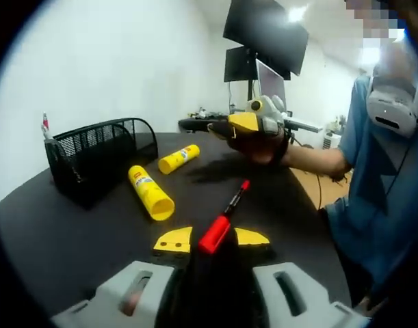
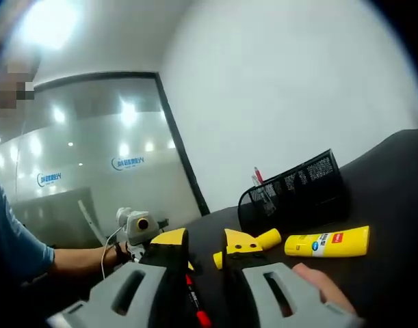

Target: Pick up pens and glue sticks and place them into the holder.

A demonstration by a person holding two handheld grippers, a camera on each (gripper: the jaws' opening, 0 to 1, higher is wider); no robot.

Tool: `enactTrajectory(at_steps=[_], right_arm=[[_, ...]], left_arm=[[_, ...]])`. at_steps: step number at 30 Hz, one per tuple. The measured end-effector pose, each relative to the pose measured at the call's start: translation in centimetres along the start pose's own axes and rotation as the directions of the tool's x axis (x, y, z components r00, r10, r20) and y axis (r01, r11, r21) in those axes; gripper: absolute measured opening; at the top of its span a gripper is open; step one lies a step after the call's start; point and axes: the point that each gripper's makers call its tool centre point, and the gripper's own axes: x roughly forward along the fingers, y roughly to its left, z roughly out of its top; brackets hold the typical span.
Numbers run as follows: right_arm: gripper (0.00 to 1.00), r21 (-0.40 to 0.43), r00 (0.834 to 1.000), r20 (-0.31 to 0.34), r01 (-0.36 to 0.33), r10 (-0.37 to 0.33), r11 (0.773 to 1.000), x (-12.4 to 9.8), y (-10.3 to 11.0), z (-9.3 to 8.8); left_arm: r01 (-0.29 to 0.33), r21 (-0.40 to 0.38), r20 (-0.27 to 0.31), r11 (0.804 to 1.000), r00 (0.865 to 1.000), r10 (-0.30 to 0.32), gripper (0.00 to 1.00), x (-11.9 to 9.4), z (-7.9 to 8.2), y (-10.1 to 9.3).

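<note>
Pinching a red pen (image 1: 222, 220) between its yellow pads, the left gripper (image 1: 212, 240) hangs above the table (image 1: 72, 232), right of the mesh holder (image 1: 99, 156). The right gripper (image 2: 205, 256) stands spread, empty. That off-centre pinch could let the pen swivel and miss the holder's mouth.

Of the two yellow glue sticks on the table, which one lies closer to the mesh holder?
The larger glue stick, right beside the mesh holder; the smaller glue stick lies further out on the table.

red pen (image 1: 224, 219) raised off table | two yellow glue sticks (image 1: 150, 192) lying beside black mesh holder (image 1: 99, 156)
</note>
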Motion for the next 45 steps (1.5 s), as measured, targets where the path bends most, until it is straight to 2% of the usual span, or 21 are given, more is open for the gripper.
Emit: enactTrajectory(at_steps=[3, 7, 19, 24, 31, 33, 37, 39, 42, 45], right_arm=[[0.17, -0.003, 1.000, -0.005, 0.001, -0.001, 1.000, 0.2, -0.3, 0.0], [0.17, 0.000, 1.000, 0.000, 0.004, -0.004, 1.000, 0.2, -0.4, 0.1], [0.17, 0.007, 1.000, 0.005, 0.018, -0.018, 1.000, 0.3, -1.1, 0.3], [0.17, 0.005, 1.000, 0.005, 0.026, -0.026, 1.000, 0.4, -1.6, 0.4], [0.17, 0.014, 0.999, 0.008, 0.034, -0.034, 0.999, 0.6, -2.3, 0.6], [0.17, 0.018, 0.999, 0.007, 0.039, -0.039, 0.999, 0.6, -2.6, 0.6], [0.16, 0.029, 0.999, 0.011, 0.046, -0.046, 0.999, 0.5, -2.8, 0.6], [0.16, 0.030, 0.999, 0.012, 0.050, -0.051, 0.998, 0.6, -2.9, 0.7], [0.16, 0.031, 0.998, 0.010, 0.053, -0.054, 0.998, 0.6, -2.9, 0.6], [0.16, 0.030, 0.998, 0.008, 0.058, -0.058, 0.998, 0.6, -3.0, 0.6]], left_arm=[[-0.004, 0.007, -0.029, 1.000, 1.000, 0.004, 0.14, 0.4, -0.7, 0.0], [-0.011, 0.003, -0.020, 1.000, 1.000, 0.011, 0.13, 0.2, -0.5, -0.1], [-0.134, -0.003, -0.023, 0.991, 0.991, 0.134, 0.08, 0.4, -0.5, -1.8], [-0.202, -0.030, -0.033, 0.979, 0.979, 0.201, 0.08, 0.5, -0.5, -1.8], [-0.302, -0.066, -0.059, 0.951, 0.953, 0.299, 0.08, 0.9, -0.4, -1.6], [-0.305, -0.069, -0.054, 0.950, 0.952, 0.302, 0.08, 0.9, -0.2, -2.3], [-0.337, -0.085, -0.060, 0.938, 0.941, 0.333, 0.08, 0.8, -0.2, -2.9], [-0.334, -0.127, -0.063, 0.934, 0.942, 0.329, 0.07, 0.8, -0.3, -3.2], [-0.359, -0.139, -0.063, 0.923, 0.933, 0.353, 0.07, 0.8, 0.0, -3.5], [-0.392, -0.182, -0.045, 0.902, 0.919, 0.391, 0.06, 1.1, 0.5, -4.3]])
